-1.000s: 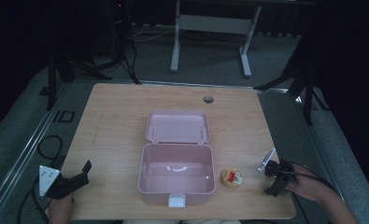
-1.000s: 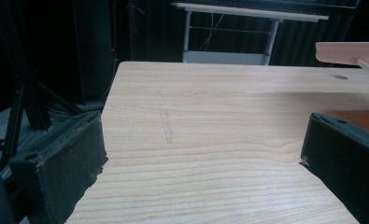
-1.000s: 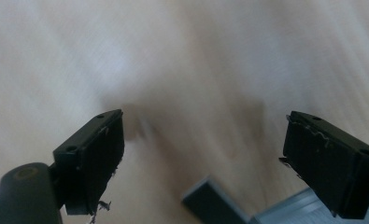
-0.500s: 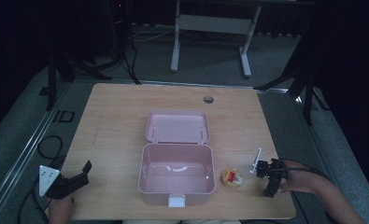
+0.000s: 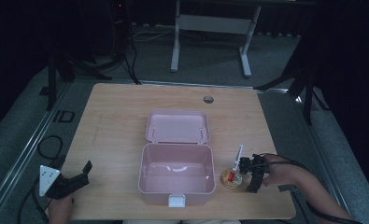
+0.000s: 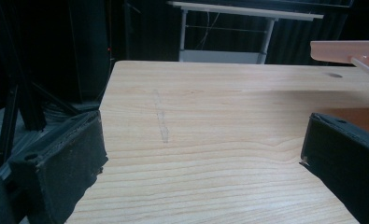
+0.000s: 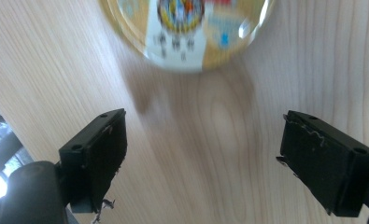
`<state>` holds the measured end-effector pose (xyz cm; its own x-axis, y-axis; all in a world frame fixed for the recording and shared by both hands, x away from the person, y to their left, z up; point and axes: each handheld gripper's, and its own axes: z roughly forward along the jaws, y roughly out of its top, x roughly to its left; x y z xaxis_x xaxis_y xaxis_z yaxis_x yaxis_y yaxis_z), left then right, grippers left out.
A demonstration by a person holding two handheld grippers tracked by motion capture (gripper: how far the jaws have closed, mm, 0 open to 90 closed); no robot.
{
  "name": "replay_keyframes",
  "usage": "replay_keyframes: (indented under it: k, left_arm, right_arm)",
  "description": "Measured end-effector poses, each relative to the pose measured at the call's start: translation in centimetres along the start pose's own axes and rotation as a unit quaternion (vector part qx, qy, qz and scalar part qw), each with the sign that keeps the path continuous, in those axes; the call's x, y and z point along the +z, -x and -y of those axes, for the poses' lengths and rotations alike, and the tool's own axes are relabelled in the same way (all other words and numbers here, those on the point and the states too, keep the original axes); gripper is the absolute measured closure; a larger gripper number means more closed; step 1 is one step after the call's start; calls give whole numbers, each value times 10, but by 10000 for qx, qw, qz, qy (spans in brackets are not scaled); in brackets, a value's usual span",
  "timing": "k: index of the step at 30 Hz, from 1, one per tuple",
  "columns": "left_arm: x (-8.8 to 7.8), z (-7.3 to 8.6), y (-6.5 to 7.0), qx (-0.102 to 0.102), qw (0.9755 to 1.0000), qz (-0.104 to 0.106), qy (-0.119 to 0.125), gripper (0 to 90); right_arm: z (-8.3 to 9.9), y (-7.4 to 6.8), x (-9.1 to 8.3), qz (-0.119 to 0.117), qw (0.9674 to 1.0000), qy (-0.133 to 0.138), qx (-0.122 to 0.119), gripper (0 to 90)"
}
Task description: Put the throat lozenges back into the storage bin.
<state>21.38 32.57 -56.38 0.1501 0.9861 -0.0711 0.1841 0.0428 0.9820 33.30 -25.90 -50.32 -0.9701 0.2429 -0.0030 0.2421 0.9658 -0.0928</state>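
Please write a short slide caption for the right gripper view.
Open right gripper above the wooden table, facing a small round container.

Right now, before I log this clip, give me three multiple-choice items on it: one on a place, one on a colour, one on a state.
1. Where is the round container?
A. inside the box
B. on the table, right of the box
C. on the lid

2. What colour is the box?
A. pink
B. blue
C. green

3. How is the right hand-held gripper?
A. shut on the container
B. open, holding nothing
C. shut, holding nothing

Answers: 1 B, it sits on wood beside the box's right wall. 2 A, box and lid are pink. 3 B, its jaws stand wide apart over bare wood.
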Motion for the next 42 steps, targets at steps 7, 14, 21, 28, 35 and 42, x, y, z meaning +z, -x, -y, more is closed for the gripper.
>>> replay_keyframes:
  k: [7,14,21,28,35,42]
  left_arm:
    - [0,0,0,7,10000,21,-1,4]
    - [0,0,0,8,10000,38,-3,4]
    - [0,0,0,9,10000,47,-6,4]
    - [0,0,0,13,10000,48,-7,4]
    - [0,0,0,14,10000,45,-11,3]
    - [0,0,0,10,10000,38,-13,3]
  right_arm:
    - [-23,0,1,49,9998,78,-199,149]
    - [-43,-3,5,-2,9992,175,-358,148]
    - [-54,-4,7,-58,9990,182,-396,155]
    - [-59,-5,6,-4,9985,93,-547,193]
    - [-56,-6,-3,-104,9980,25,-620,197]
    - [-51,-5,-17,-123,9986,-101,-501,197]
